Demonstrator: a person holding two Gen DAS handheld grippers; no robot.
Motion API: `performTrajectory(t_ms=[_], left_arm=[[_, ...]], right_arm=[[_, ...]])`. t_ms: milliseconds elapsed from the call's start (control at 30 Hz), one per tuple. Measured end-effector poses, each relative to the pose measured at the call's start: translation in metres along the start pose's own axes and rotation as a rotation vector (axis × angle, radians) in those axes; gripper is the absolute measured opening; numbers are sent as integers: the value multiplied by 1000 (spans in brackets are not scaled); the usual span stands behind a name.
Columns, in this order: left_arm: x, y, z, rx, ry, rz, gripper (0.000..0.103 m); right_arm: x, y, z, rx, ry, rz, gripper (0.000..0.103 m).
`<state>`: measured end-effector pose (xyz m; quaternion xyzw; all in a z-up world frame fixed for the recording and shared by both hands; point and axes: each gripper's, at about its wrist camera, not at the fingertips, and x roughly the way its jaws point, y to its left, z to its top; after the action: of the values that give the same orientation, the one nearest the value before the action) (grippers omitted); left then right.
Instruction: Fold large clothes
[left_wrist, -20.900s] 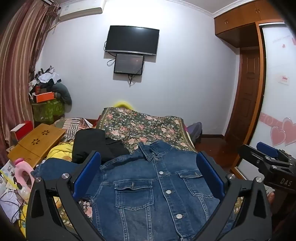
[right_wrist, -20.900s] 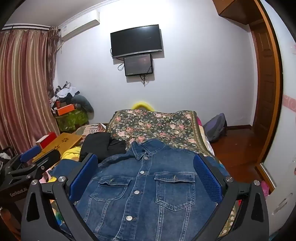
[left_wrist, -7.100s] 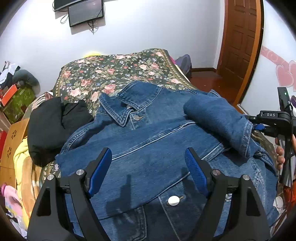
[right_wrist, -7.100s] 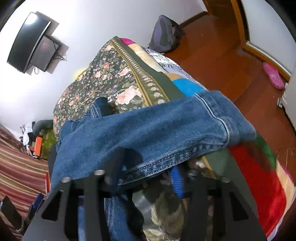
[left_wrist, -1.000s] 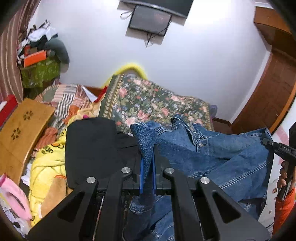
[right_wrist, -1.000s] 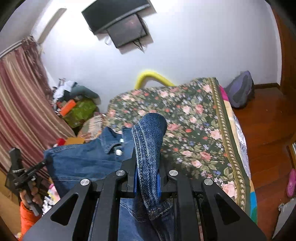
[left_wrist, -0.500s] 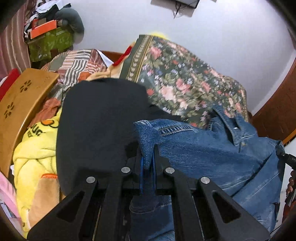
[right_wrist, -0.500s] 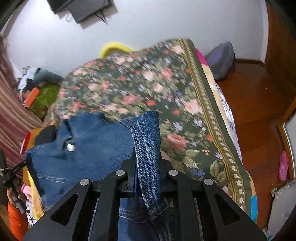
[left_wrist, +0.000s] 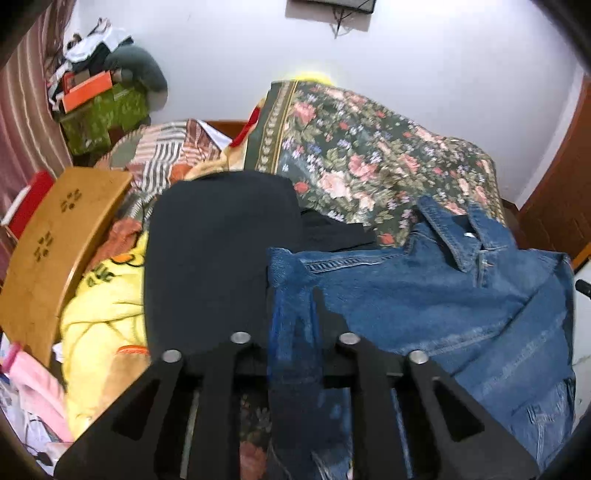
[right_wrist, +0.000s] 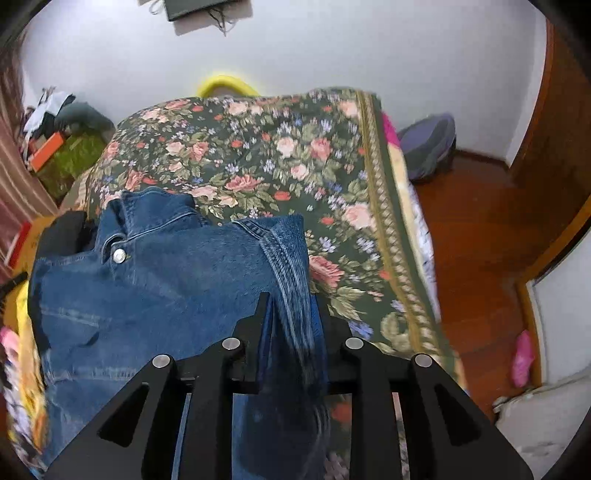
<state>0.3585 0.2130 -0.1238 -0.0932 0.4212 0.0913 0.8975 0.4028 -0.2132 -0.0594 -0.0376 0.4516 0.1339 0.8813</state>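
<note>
On the bed: one denim jacket, pinched at both ends.

Left gripper clenched on a jacket corner; right gripper clenched on a folded denim edge, fingers nearly hidden by cloth. Jacket lies spread across the floral bedspread, collar toward the wall, one metal button showing. Just beside the jacket, on the left gripper's side: one black garment, touching its corner; beyond that one yellow blanket and one wooden lap desk. One purple backpack on the floor by the bed. Since half a second ago both grippers have dropped lower, and the held corners now sit down near the bedspread.
</note>
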Motion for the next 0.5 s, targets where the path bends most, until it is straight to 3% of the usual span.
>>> performTrajectory(t_ms=[133,167,200,233,267,300,400,500], left_arm=[[-38,-9,-6,33,-44,21,53],[-51,-10,-10,37,-46,27,61],[-58,-11,-12,37,-49,29,65],[-69,-11,-17,38,-53,32,66],[-75,-11,-20,40,-55,33,67],[-85,-12,-25,45,-53,36,69],[-104,-11,-39,45,-50,31,77],[-121,-13,-57,74,-55,35,79]], right_arm=[[-41,11,-10,-26,-50,25,23],[-53,14,-14,-32,-64,28,31],[-65,16,-18,-36,-81,29,46],[-72,18,-20,-38,-94,26,54],[-84,20,-24,-41,-115,19,69],[-99,22,-30,-47,-145,11,76],[-124,27,-45,-65,-170,2,77],[-138,28,-59,-71,-160,9,77]])
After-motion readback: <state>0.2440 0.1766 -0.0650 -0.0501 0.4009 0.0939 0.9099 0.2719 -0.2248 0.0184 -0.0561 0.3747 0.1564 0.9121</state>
